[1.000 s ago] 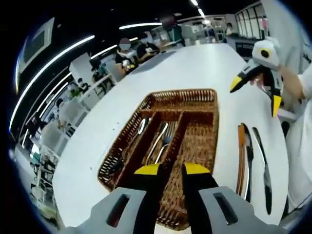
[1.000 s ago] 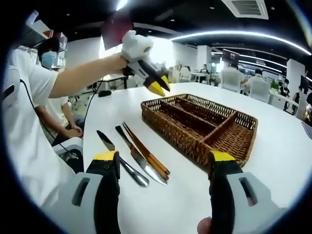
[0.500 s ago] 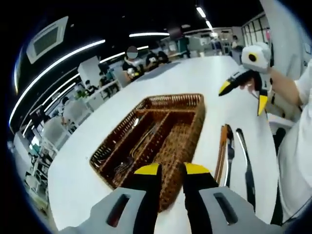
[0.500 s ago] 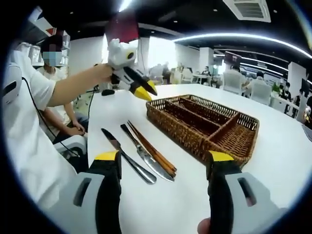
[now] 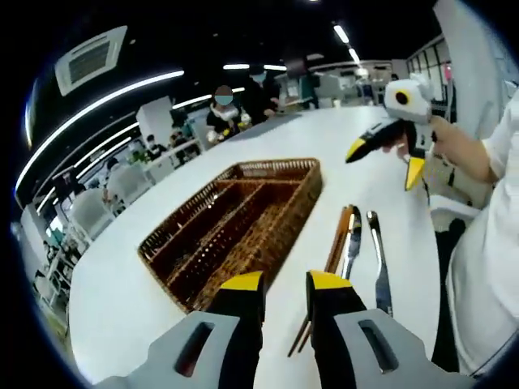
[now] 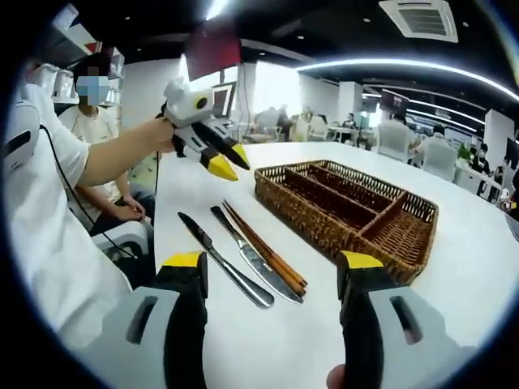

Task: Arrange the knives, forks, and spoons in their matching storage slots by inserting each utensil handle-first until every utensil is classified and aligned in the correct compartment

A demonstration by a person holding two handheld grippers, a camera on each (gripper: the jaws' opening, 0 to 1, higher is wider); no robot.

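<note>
A brown wicker tray (image 5: 235, 219) (image 6: 349, 211) with long compartments sits on the white table (image 5: 138, 308). To its side lie two metal knives (image 5: 379, 259) (image 6: 223, 255), the second knife (image 5: 353, 243) (image 6: 251, 259) next to a pair of brown sticks (image 5: 336, 243) (image 6: 263, 247). My left gripper (image 5: 285, 281) (image 6: 229, 161) hovers above the far ends of the knives, its jaws a narrow gap apart with nothing between them. My right gripper (image 6: 273, 261) (image 5: 385, 160) hangs wide open over the near ends of the knives, holding nothing. The tray's walls hide its contents.
The person's white sleeve (image 6: 49, 243) and forearm (image 6: 122, 154) fill the left of the right gripper view. A seated person (image 6: 93, 89) is behind them. Other people (image 5: 223, 109) sit at the table's far end, with chairs (image 5: 89, 215) beyond the table edge.
The left view has swung from over the tray toward the knives. In the right view, the left gripper has come down and nearer to the knives. Nothing was grasped.
</note>
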